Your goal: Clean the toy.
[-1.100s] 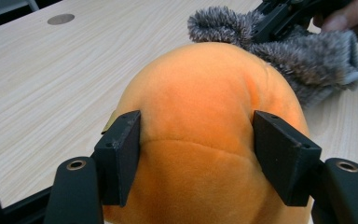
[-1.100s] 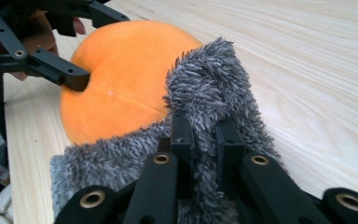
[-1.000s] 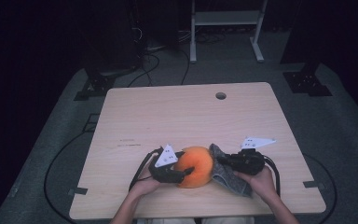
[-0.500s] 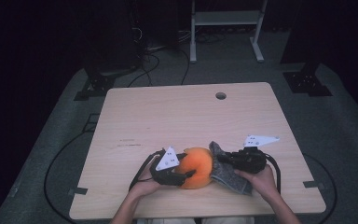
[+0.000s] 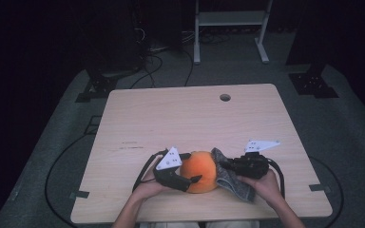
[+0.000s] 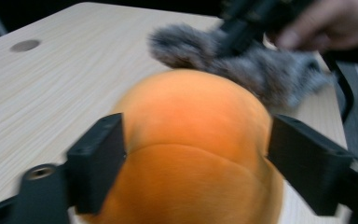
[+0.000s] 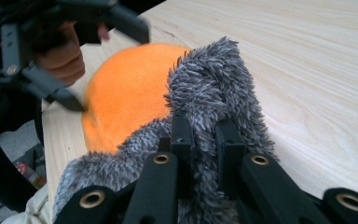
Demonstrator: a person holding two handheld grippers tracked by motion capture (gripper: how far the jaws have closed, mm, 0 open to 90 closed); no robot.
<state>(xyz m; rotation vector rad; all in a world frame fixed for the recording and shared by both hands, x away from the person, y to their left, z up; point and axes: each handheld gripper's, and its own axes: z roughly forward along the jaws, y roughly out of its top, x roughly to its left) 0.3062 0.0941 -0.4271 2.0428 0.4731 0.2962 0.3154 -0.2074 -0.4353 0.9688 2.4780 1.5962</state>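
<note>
Near table's edge — round orange plush [image 5: 199,171]

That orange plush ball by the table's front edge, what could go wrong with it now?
The left gripper has just been opening around the orange ball, so it could roll toward the near table edge. The right gripper pinches the grey fuzzy cloth lying against it; a tug might nudge the ball.
</note>
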